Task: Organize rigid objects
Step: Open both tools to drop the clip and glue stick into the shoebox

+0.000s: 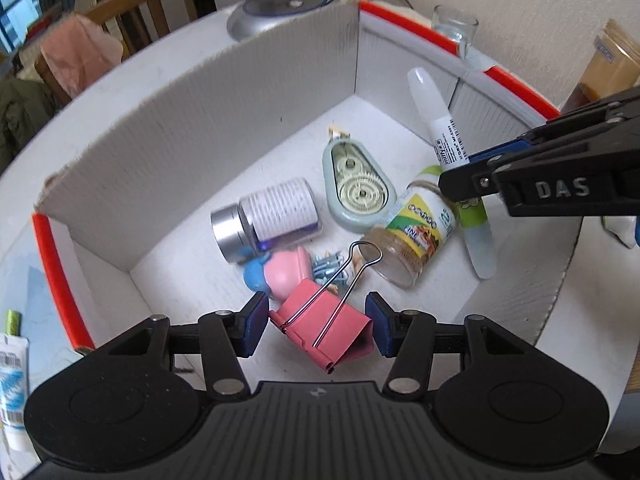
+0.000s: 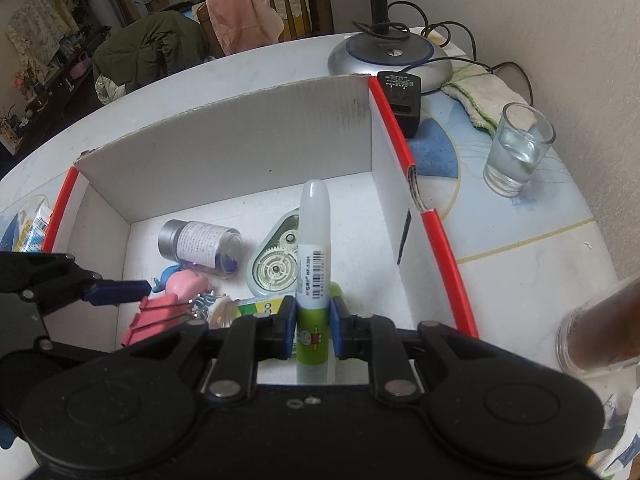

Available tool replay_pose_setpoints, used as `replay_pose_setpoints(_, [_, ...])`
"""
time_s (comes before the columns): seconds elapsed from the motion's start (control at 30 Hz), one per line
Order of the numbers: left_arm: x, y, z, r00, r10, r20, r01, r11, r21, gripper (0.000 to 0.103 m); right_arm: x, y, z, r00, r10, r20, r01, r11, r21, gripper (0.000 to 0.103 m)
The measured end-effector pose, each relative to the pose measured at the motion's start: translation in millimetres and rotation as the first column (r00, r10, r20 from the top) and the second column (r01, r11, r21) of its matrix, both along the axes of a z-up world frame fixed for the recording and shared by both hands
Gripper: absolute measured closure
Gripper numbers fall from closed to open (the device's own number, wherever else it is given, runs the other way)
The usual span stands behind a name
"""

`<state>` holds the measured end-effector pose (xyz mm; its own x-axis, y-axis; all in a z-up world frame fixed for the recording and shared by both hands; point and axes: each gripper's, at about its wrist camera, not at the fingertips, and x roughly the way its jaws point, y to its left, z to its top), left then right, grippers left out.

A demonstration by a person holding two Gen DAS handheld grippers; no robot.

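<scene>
Over the white box [image 1: 192, 128], the right gripper [image 2: 313, 330] clenches the glue pen [image 2: 314, 240] at its middle for lowering inside, while the left gripper [image 1: 316, 320], released, brackets the pink binder clip [image 1: 328, 326] at the near wall.

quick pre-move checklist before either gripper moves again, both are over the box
1. Right gripper shut on glue bottle: ok.
2. Glue bottle over the box interior: ok.
3. Left gripper straddles pink binder clip, pads apart: ok.
4. Whether the pads touch the clip: cannot tell.
5. Clip's wire handle near the small jar, snag possible: cannot tell.
6. Water glass stands outside the box, apart from both grippers: ok.
</scene>
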<state>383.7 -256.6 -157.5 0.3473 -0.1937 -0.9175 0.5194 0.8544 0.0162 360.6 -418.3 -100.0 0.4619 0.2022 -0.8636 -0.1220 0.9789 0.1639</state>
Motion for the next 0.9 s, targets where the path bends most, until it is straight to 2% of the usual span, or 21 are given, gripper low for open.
replay_pose_setpoints(0.27, [3.6,-0.3,-2.9,0.999,0.018,-0.036,-0.017,0.999,0.031,0.049,-4.6,-4.5,2.4,1.000,-0.005,-0.006,0.005,1.000,0.025,0.084])
replay_pose_setpoints(0.4, [1.6,1.3,0.6,0.999,0.023,-0.023,-0.023,0.999,0.026,0.042,-8.1,-5.8,2.5,1.000,-0.005,-0.010,0.005,1.000,0.022,0.081])
replay_pose_setpoints(0.7, [-12.8,15.8,23.6,0.997,0.060,0.046,-0.056,0.996,-0.069,0.041,-18.9,-7.5,12.0,1.000,-0.004,0.016,0.003,0.999,0.035,0.076])
replay_pose_setpoints(0.9, [-30.4,26.1,43.9,0.991,0.077,0.110,-0.062,0.989,-0.136,0.040,-28.7,-8.2,17.9,1.000,-0.016,0.025,0.015,0.999,0.049,0.066])
